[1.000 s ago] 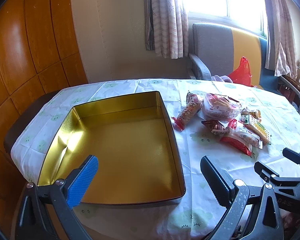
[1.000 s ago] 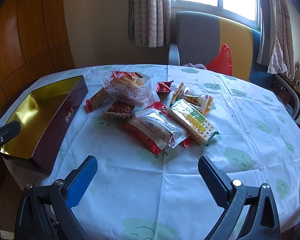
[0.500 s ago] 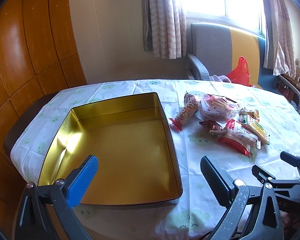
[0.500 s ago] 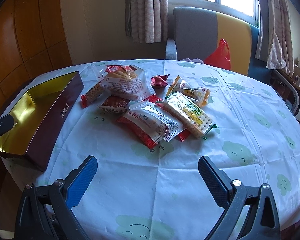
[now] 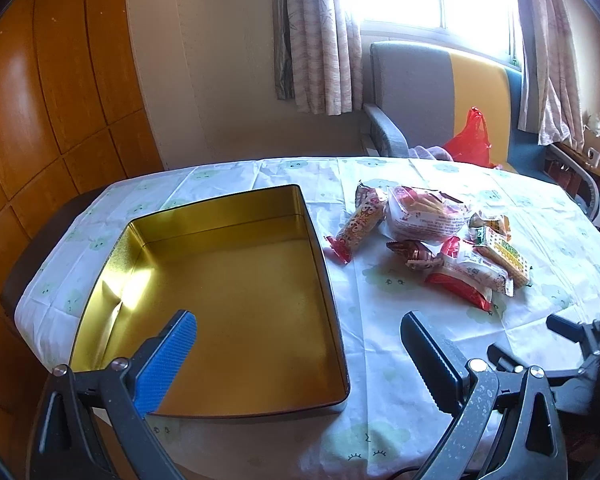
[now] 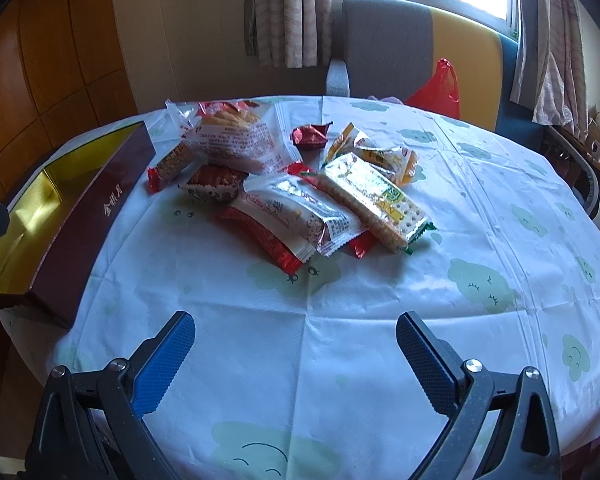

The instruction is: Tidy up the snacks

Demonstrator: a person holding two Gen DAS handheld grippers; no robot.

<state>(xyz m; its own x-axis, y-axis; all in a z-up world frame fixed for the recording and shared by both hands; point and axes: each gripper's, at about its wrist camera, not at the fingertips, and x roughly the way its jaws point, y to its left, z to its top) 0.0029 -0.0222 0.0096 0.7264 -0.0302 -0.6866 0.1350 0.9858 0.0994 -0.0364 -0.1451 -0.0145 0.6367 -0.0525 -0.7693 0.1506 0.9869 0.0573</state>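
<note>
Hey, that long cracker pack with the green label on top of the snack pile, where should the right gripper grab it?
Grip the cracker pack across its narrow width near the middle, coming from above. It lies flat and slanted, topmost on the snack pile, both long edges exposed. The right gripper is open, so turn it to straddle the pack's long axis.

Red packet (image 6: 260,236): mostly covered by the white wrapper (image 6: 300,212) lying on it.
Package print: too small to read.
Tin (image 6: 80,216): near-left corner cut off in the right wrist view.
Red bag (image 5: 470,140): lower part behind the surface's (image 5: 380,360) far edge.
</note>
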